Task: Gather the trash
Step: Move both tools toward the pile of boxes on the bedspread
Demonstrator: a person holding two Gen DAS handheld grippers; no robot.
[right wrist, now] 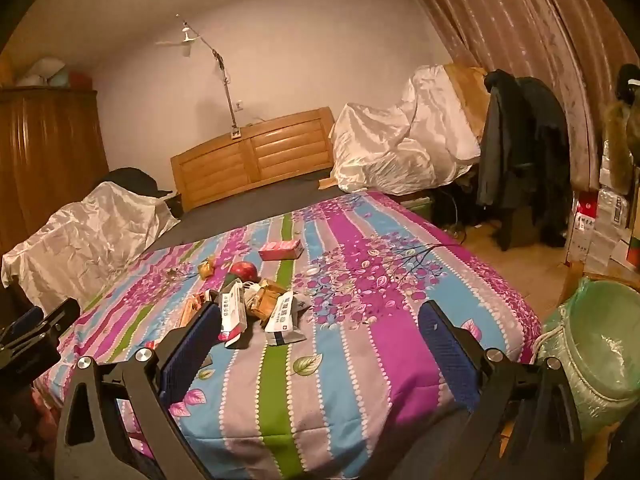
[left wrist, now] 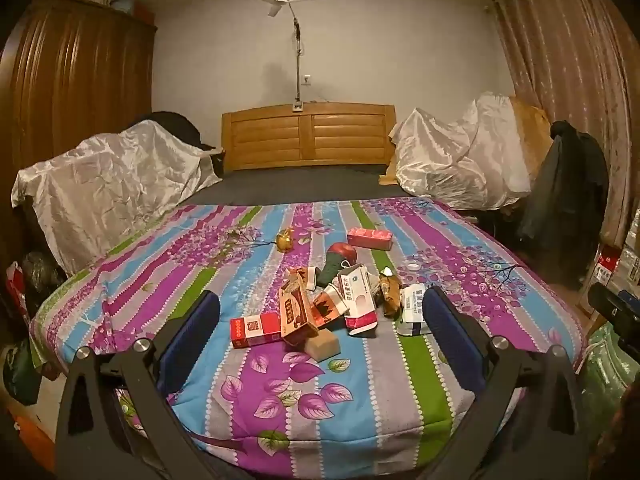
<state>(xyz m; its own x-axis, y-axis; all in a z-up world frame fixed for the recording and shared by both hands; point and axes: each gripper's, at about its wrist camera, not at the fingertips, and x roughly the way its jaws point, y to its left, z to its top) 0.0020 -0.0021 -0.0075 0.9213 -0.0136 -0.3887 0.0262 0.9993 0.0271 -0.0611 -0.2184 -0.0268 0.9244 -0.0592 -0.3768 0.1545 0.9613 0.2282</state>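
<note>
A: Where's the trash?

B: I see a heap of empty boxes and wrappers [left wrist: 332, 304] in the middle of the striped bedspread [left wrist: 360, 392]. Red-and-white carton [left wrist: 256, 330] at the near left edge of the heap, a tan block [left wrist: 323, 345] just beside it. White medicine box [left wrist: 360, 304] tilted up in the centre, a white packet [left wrist: 412, 308] to the right.

A: Anything loose?

B: Pink box [left wrist: 370, 238] lies apart, farther up the bed. A red apple [left wrist: 343, 253] sits between it and the heap. Small gold thing [left wrist: 285, 240] to the left of the apple, can't tell what it is.

A: My left gripper?

B: Left gripper [left wrist: 320, 320] jaws spread wide, nothing between the pads, hanging over the near end of the bed and pointing at the heap. Not touching anything.

A: Right one?

B: Right gripper [right wrist: 320, 328] also spread wide and holding nothing. From its camera the heap [right wrist: 256, 304] sits by its left finger [right wrist: 192, 344]; I can't tell if that finger touches the boxes.

A: Bin?

B: Bin with a green liner bag [right wrist: 600, 344] on the floor, just beside the bed's right corner. In the left camera only its edge [left wrist: 608, 364] shows.

A: Around that?

B: Wooden headboard [left wrist: 308, 136] at the far end, white sheets over piles [left wrist: 104, 176] either side, dark coat [right wrist: 516, 152] by the curtain [right wrist: 520, 40].
</note>
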